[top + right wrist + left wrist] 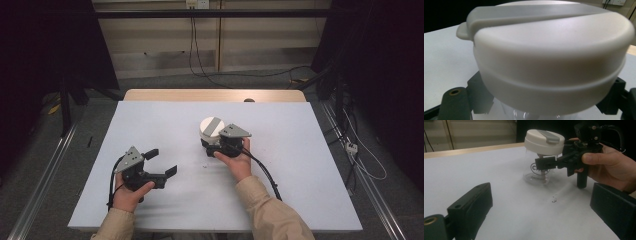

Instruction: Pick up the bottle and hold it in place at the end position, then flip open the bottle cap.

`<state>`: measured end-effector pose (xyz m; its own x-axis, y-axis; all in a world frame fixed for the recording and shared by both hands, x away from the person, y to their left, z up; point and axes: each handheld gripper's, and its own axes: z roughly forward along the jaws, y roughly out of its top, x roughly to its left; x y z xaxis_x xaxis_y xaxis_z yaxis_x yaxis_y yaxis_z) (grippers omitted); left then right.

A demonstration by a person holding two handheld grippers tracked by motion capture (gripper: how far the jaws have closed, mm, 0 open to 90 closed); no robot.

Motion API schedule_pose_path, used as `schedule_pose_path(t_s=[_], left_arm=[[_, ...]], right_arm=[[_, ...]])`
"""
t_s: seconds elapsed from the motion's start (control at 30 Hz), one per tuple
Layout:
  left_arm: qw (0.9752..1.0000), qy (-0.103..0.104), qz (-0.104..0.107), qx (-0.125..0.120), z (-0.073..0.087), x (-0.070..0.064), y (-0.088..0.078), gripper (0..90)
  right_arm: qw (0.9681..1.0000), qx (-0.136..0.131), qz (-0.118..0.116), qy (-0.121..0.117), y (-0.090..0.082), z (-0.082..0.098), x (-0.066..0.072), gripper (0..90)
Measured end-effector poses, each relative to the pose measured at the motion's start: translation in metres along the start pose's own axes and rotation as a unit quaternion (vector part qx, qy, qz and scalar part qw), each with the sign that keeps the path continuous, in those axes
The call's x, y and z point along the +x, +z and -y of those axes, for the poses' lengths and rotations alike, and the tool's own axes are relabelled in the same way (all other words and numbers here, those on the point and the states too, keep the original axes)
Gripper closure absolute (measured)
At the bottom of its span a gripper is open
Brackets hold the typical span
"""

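Jar (212,131): a clear jar is standing upright on the surface (150,125), a little right of the middle and toward the far half.
Lid (545,141): a wide white lid with a grey strap across its top is sitting on the jar; in the right gripper view the lid (554,60) is overhanging the clear wall below it.
Right gripper (214,145): it is lying level at the near side of the jar, with the person's right hand (235,160) wrapping its body from behind.
Right fingers (545,163): they are reaching in under the lid rim and are closing on the clear body of the jar, one on each side; in the left gripper view one finger is crossing the front of the glass. The fingers are pressing on the jar at a narrow setting.
Left gripper (161,162): it is sitting well apart from the jar, at the near left of the surface, pointing toward the jar, held by the left hand (129,195).
Left fingers (471,202): they are standing wide apart with nothing between them; the jar is lying beyond them, between their lines of sight.
Writing: dark lettering in an oval is showing on the glass, partly covered by the finger; it is reading roughly "CH", and a smaller line beneath is too small to read.
Speck (554,200): a small pale crumb is lying on the surface just in front of the jar.
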<state>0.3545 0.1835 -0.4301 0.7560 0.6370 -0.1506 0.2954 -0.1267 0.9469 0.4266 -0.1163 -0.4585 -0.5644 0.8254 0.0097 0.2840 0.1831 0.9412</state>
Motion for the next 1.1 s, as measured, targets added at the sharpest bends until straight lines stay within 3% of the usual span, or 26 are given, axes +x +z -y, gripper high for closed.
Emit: schedule_pose_path(t_s=[0.77, 1.1], left_arm=[[0.9999, 0.002, 0.007, 0.011, -0.011, -0.002, 0.023, 7.3], [0.9995, 0.018, 0.010, 0.024, -0.025, -0.006, 0.041, 9.6]], right_arm=[[1.0000, 0.001, -0.001, 0.000, 0.000, 0.000, 0.000, 18.5], [1.0000, 0.001, -0.001, 0.001, 0.000, 0.000, 0.000, 18.5]])
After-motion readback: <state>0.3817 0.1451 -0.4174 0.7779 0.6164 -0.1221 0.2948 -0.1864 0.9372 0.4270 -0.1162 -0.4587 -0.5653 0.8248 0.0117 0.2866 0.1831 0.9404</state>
